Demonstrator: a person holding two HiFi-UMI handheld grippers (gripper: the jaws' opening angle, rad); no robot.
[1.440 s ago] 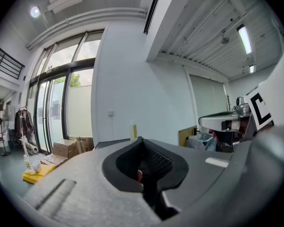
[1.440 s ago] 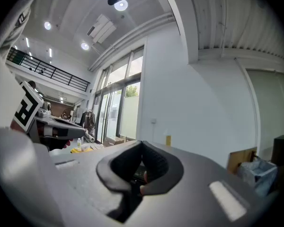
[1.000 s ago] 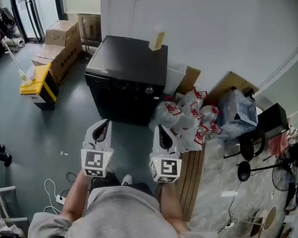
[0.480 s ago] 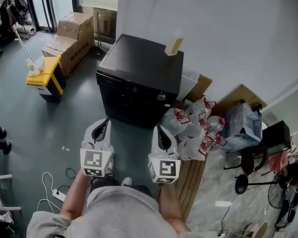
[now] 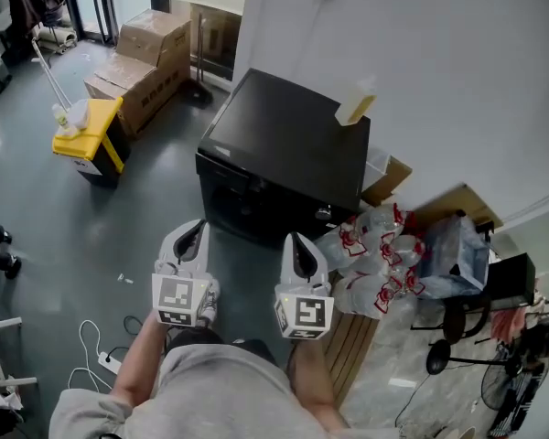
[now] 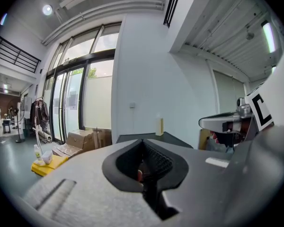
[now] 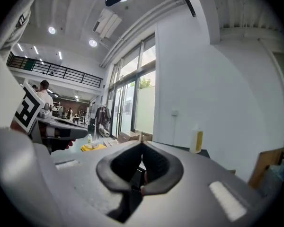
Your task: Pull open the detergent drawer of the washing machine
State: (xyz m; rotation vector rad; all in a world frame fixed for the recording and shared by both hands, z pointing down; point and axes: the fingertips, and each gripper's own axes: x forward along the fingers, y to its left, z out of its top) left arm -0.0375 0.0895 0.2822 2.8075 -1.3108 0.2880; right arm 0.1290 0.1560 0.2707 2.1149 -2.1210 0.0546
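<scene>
The black washing machine (image 5: pixel 288 144) stands against the white wall, its dark front panel (image 5: pixel 256 210) facing me, with a knob (image 5: pixel 322 214) at the panel's right. I cannot make out the detergent drawer on that dark panel. A pale yellow bottle (image 5: pixel 356 104) stands on the lid, also visible as the bottle (image 6: pixel 159 126) and the bottle (image 7: pixel 195 141). My left gripper (image 5: pixel 191 231) and right gripper (image 5: pixel 296 242) are side by side, short of the machine's front, both shut and empty. The tips of the left gripper (image 6: pixel 143 141) and the right gripper (image 7: pixel 142 144) meet.
A yellow mop bucket (image 5: pixel 90 140) and cardboard boxes (image 5: pixel 146 58) stand to the left. Bulging plastic bags (image 5: pixel 375 254) are piled right of the machine, beside a wooden pallet (image 5: pixel 352 332). A power strip with cables (image 5: pixel 110 364) lies on the floor at lower left.
Both grippers have travelled forward toward the washing machine, staying shut. In the head view the machine has shifted right and down, closer to the jaws.
</scene>
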